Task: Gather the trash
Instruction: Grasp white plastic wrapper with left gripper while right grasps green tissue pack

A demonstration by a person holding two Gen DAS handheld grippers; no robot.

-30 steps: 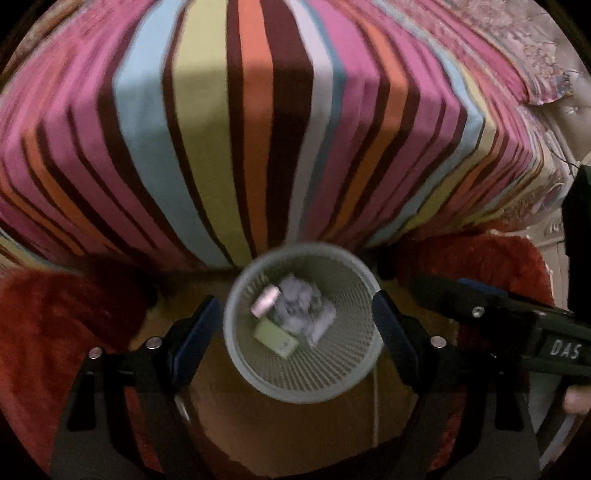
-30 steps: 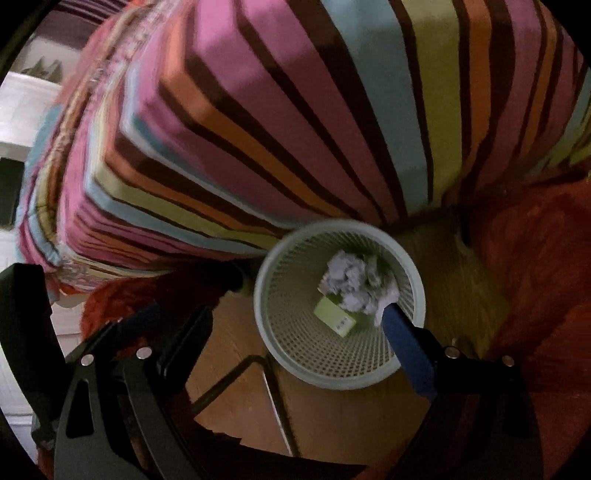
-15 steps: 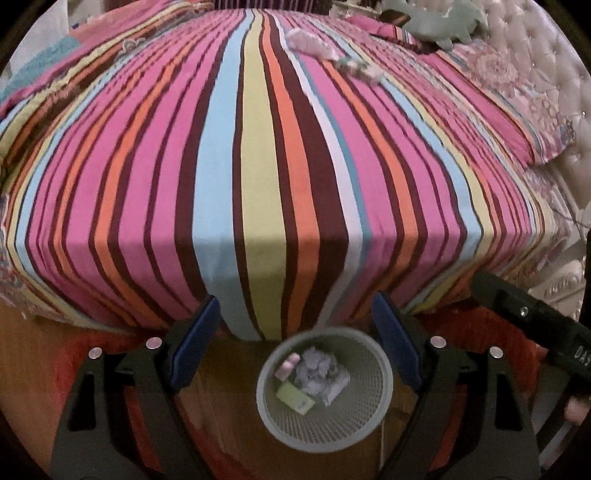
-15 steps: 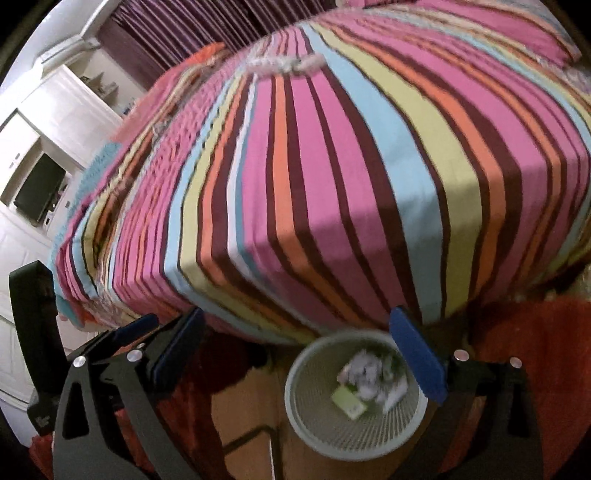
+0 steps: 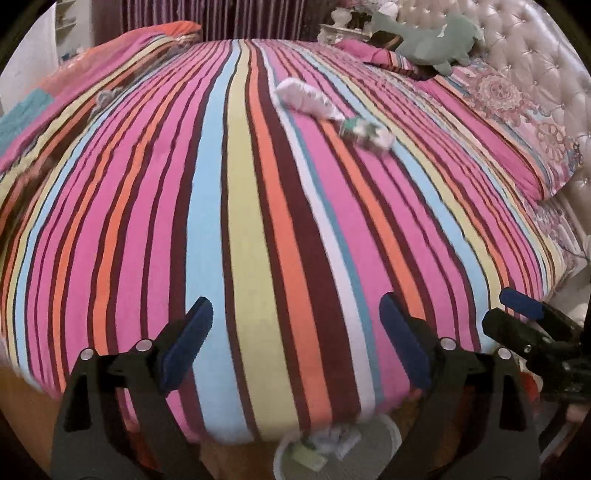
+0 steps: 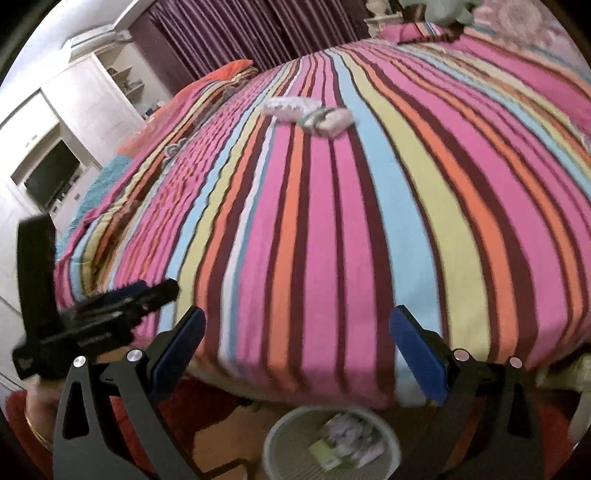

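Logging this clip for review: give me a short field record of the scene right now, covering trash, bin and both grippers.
setting: striped bedspread on a bed, pale round mesh waste bin on the floor at its foot
trash on bed: white crumpled wrapper and a green-and-white crumpled packet, lying close together
trash in bin: crumpled paper and a green card
left gripper: fingers opening, nothing between them
right gripper: fingers wide apart, nothing between them

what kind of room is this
Almost certainly a bedroom: a large bed under a striped cover, a tufted headboard with a pillow against it, and a white wardrobe by dark curtains.
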